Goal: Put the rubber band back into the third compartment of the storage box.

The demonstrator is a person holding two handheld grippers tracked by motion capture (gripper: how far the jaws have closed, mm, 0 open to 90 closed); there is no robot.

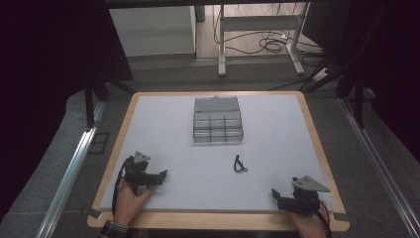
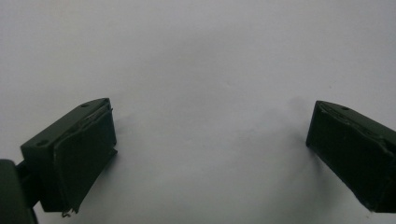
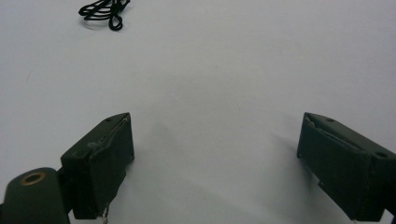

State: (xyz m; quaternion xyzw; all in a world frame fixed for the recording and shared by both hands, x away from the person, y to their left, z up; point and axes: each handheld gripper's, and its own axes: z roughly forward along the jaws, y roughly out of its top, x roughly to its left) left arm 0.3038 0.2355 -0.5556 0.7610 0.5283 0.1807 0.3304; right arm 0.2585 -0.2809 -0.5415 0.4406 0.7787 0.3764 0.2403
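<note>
White mat point(image 1: 173, 129) on wood-edged table point(image 1: 317, 144), both grippers' jaws spread wide, grey carpet, metal desk legs behind

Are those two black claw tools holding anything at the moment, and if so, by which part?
Nothing is held. The left hand-held gripper and the right hand-held gripper both stand open over the bare white mat. The small black cord lies untouched between them and the clear compartment box.

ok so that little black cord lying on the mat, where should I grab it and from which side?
The black cord lies flat in a small bunched loop, so I'd come straight down from above with the right gripper, which is nearer, and pinch across the bunched middle where the strands overlap. A side approach would probably slide it along the white mat.
</note>
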